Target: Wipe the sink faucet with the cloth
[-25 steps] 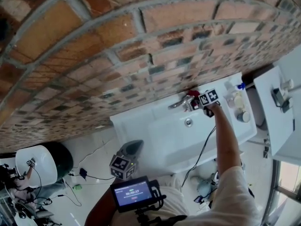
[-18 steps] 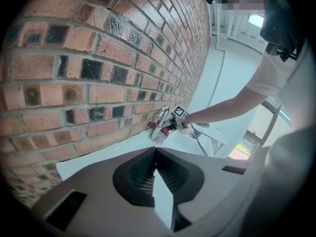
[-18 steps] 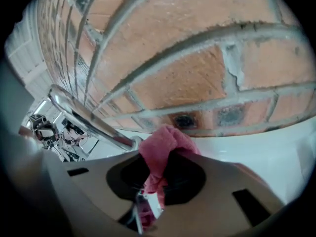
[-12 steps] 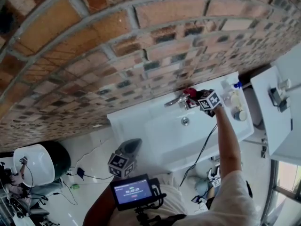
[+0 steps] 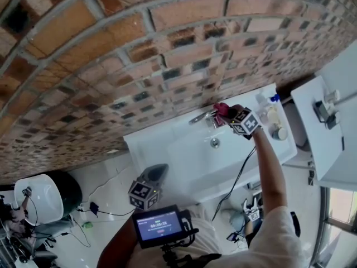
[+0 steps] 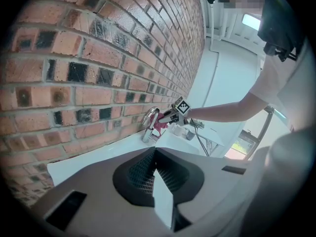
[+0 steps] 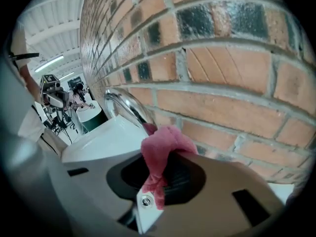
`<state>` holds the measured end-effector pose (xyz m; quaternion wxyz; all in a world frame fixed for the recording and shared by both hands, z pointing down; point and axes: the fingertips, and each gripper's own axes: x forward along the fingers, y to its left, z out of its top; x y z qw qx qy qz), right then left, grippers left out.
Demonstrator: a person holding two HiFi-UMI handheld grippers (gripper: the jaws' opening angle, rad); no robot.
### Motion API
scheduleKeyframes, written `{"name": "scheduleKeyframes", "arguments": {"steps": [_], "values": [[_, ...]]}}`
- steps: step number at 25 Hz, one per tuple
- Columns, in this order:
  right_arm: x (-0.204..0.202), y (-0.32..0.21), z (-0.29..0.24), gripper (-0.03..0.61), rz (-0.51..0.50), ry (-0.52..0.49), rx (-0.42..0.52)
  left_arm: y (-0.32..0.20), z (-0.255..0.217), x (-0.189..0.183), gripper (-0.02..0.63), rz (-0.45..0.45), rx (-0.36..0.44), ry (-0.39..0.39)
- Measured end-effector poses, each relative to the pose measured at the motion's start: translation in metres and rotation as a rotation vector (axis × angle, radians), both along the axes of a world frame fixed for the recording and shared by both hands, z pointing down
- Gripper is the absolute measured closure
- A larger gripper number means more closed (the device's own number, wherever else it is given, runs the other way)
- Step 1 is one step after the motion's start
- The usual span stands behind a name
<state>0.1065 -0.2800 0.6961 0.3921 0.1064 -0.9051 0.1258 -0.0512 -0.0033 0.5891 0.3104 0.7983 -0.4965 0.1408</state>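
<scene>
A chrome faucet [image 5: 202, 116] [image 6: 149, 123] [image 7: 126, 107] stands at the back of the white sink [image 5: 189, 163], against the brick wall. My right gripper [image 5: 230, 115] [image 7: 157, 177] is shut on a pink cloth [image 7: 160, 152] [image 5: 221, 109] [image 6: 161, 125], which is pressed against the faucet's base from the right. My left gripper [image 5: 154, 175] [image 6: 159, 181] hangs well in front of the sink, away from the faucet, shut with nothing between its jaws.
The brick wall [image 5: 139, 66] rises right behind the faucet. Bottles and a small jar [image 5: 275, 121] stand on the sink's right ledge. A white cabinet [image 5: 323, 138] stands to the right. A cable [image 5: 237, 177] trails from my right arm over the sink's front edge.
My right gripper with the cloth has shifted slightly up and left along the faucet. The head view has drifted; the left gripper stays low in front of the sink.
</scene>
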Motion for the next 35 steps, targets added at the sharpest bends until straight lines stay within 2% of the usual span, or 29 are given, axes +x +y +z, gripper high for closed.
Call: {"name": "scheduleKeyframes", "arguments": {"steps": [4, 10, 15, 17, 20, 25, 31, 35], "values": [[-0.001, 0.007, -0.015, 0.500, -0.002, -0.001, 0.054, 0.003, -0.002, 0.009, 0.621, 0.022, 0.004, 0.002], [-0.001, 0.019, -0.031, 0.500, 0.018, -0.022, 0.069, 0.008, -0.005, 0.021, 0.620, 0.063, 0.018, 0.001], [-0.006, 0.007, -0.049, 0.500, 0.091, -0.018, 0.180, 0.013, -0.011, 0.030, 0.620, 0.091, 0.026, -0.001], [-0.016, 0.006, -0.062, 0.500, 0.085, -0.003, 0.243, 0.014, -0.013, 0.031, 0.620, 0.098, 0.033, -0.002], [-0.023, 0.008, -0.069, 0.502, 0.043, 0.078, 0.326, 0.017, -0.015, 0.030, 0.620, 0.096, 0.041, 0.000], [-0.039, 0.024, -0.092, 0.502, 0.050, -0.017, 0.295, 0.020, -0.017, 0.030, 0.620, 0.097, 0.049, 0.009], [-0.063, 0.039, -0.101, 0.502, 0.012, 0.008, 0.388, 0.021, -0.019, 0.024, 0.620, 0.079, 0.059, 0.022], [-0.072, 0.052, -0.105, 0.500, 0.006, -0.016, 0.348, 0.022, -0.022, 0.016, 0.620, 0.064, 0.063, 0.022]]}}
